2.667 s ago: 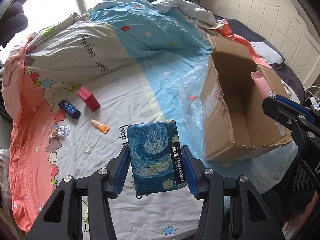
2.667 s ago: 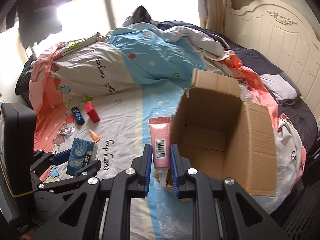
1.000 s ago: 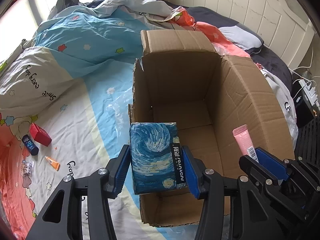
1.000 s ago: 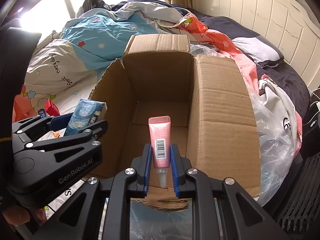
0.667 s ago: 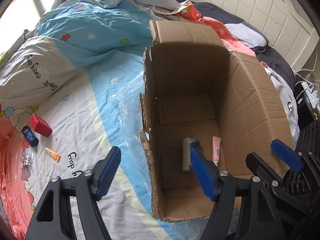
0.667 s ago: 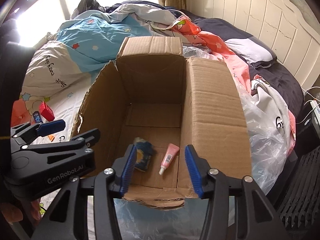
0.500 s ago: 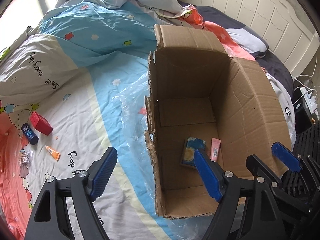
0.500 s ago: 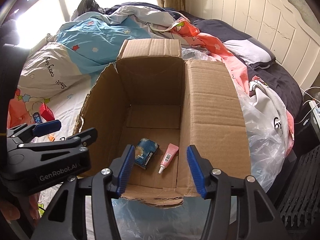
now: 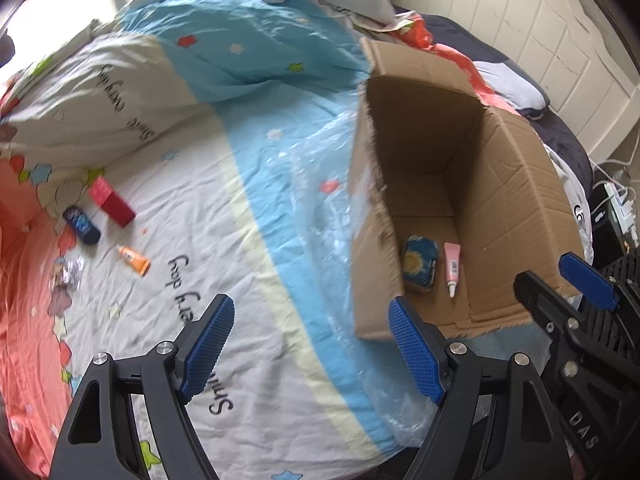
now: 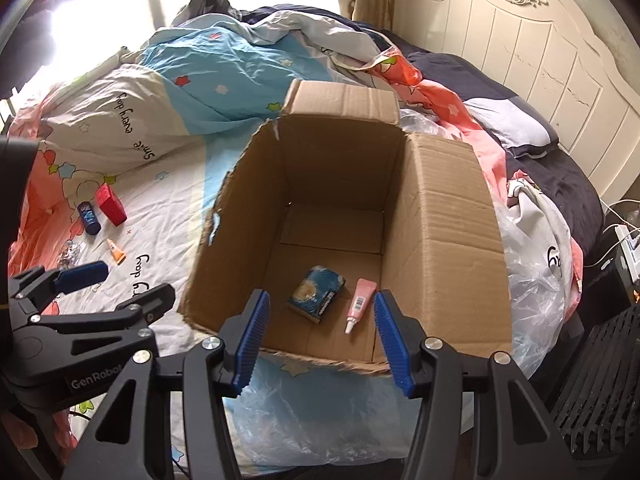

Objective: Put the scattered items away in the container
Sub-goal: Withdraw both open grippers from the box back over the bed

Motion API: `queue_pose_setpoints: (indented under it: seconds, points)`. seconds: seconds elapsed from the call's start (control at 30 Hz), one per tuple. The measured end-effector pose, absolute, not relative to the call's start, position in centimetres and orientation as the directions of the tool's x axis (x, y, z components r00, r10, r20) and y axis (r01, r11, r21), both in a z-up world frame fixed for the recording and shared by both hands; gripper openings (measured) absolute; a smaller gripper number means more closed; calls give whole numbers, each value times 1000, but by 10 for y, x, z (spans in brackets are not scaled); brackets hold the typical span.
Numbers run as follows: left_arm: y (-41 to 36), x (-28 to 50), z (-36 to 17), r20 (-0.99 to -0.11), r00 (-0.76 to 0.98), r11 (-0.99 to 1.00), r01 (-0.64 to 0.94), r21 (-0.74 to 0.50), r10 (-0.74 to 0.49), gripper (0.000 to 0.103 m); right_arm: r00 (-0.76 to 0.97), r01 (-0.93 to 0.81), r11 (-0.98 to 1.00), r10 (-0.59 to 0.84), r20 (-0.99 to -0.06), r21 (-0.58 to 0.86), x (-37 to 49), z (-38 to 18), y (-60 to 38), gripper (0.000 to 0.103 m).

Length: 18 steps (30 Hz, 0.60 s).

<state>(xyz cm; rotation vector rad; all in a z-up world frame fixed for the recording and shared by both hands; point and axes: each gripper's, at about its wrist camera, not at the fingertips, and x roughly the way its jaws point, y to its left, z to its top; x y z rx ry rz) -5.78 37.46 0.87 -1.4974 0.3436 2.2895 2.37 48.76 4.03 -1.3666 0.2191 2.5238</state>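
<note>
An open cardboard box (image 10: 444, 216) stands on the bed; it also shows in the left wrist view (image 9: 516, 184). Inside lie a blue starry-print box (image 10: 317, 293) and a pink tube (image 10: 360, 305), also seen in the left wrist view as the blue box (image 9: 419, 263) and the tube (image 9: 452, 266). My left gripper (image 9: 310, 348) is open and empty over the sheet, left of the box. My right gripper (image 10: 318, 344) is open and empty above the box's near edge. On the sheet lie a red box (image 9: 111, 201), a dark blue tube (image 9: 81, 225), an orange tube (image 9: 134, 260) and a clear wrapped item (image 9: 70, 272).
A crumpled duvet (image 9: 240, 40) lies at the far side of the bed. Clear plastic sheeting (image 10: 532, 264) lies under and around the box. A white headboard (image 10: 532, 52) stands at the right. A power strip with cables (image 9: 620, 204) sits at the far right.
Both grippers opened and dropped the blue box and the pink tube into the cardboard box. The left gripper then swung left toward the sheet; the right gripper pulled back slightly.
</note>
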Motion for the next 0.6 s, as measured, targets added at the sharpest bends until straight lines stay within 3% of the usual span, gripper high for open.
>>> queue_pose_setpoints:
  seconds: [0.6]
  points:
    - [249, -55, 23, -914, -386, -960, -278, -12, 123, 82, -537, -154, -987, 120, -835, -42, 20, 53, 391, 51]
